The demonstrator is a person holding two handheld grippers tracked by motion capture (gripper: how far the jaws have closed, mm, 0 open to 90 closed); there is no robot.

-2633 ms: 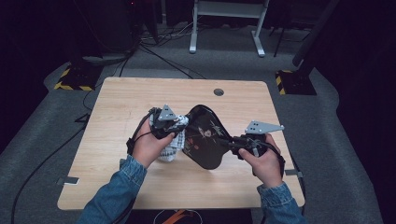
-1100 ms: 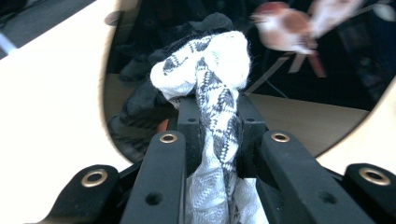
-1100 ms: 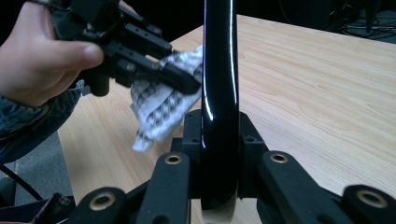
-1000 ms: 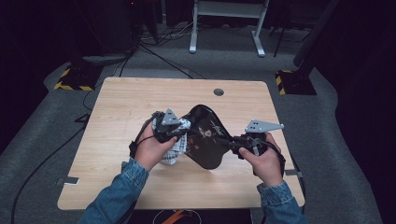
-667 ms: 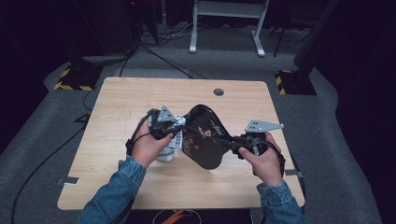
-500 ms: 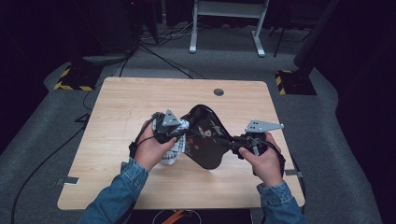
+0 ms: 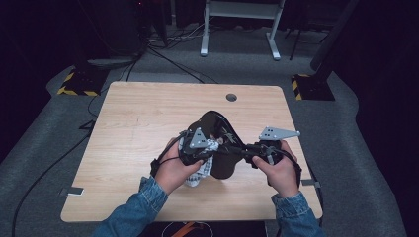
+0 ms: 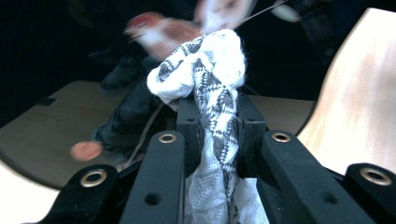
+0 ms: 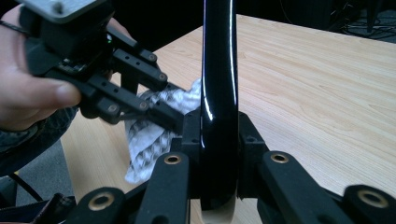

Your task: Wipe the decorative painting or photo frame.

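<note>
Above the table's middle: a glossy black bowl, held on edge.
Right gripper: jaws clamped on the bowl's rim, steadying it, I judge, for wiping.
Left gripper: jaws pinching a patterned white cloth against the bowl's inside.
Writing: none legible.

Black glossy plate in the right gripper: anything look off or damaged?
Nothing stands out. The black glossy plate stands on edge, clamped in the right gripper, with no visible cracks. The left gripper pinches the white-and-black patterned cloth against it.
</note>
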